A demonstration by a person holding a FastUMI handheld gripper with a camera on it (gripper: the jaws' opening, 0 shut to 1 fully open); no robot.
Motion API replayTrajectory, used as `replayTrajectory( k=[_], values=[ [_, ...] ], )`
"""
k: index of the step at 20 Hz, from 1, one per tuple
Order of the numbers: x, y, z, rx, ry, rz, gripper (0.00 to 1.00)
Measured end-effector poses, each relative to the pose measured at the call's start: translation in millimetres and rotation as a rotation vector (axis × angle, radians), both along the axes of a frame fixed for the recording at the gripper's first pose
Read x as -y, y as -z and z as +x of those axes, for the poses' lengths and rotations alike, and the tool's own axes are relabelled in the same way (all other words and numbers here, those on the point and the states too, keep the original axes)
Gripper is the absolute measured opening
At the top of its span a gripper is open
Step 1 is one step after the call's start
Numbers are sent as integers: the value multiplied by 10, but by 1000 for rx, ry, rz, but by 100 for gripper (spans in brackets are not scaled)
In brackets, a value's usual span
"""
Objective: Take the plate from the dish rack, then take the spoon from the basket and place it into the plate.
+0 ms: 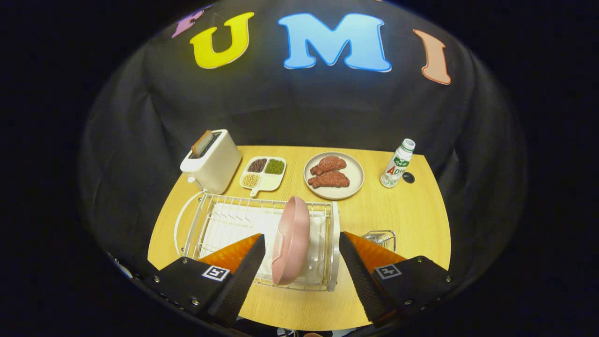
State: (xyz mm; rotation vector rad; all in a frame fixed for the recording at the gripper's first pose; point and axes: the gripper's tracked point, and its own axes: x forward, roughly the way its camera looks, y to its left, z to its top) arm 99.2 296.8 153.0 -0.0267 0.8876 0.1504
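The claw [299, 262] is spread wide and grips nothing; its two fingers stand either side of the pink plate [291, 241], neither touching it. The plate stands on edge in the white wire dish rack [206, 220], toward the rack's right end, just ahead of and between the fingers. So the step in hand is the first one: taking the plate.

To do it well, the fingers need to go forward until the plate's upper rim sits well between them, then close squarely across its thickness, not across its face (a thin rim pinched at an angle would likely twist out). The lift should probably go straight up along the rack's wires so the plate does not catch.

The small wire basket [381, 238] sits on the desk [398, 215] just right of the rack, partly behind the right finger; I cannot make out the spoon in it. A clear patch of desk near the basket looks a sensible spot to set the plate.
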Motion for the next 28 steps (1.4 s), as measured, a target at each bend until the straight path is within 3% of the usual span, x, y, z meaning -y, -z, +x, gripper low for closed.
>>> replayTrajectory(
  k=[6,8,9,11,12,14,15,17,18,21,26,28],
  values=[
    [-27,461,279,-144,54,-136,93],
    [-4,584,301,-184,70,-199,79],
    [40,646,328,-199,72,-245,79],
    [161,733,317,-231,96,-330,64],
    [168,755,298,-245,120,-342,39],
    [82,725,330,-240,168,-343,20],
    [70,706,325,-242,160,-359,16],
    [26,702,338,-246,141,-390,17],
    [14,700,327,-262,152,-393,10],
    [-7,617,333,-265,173,-439,10],
    [32,185,544,-178,121,-648,10],
    [17,59,586,-153,122,-631,10]
  ],
)
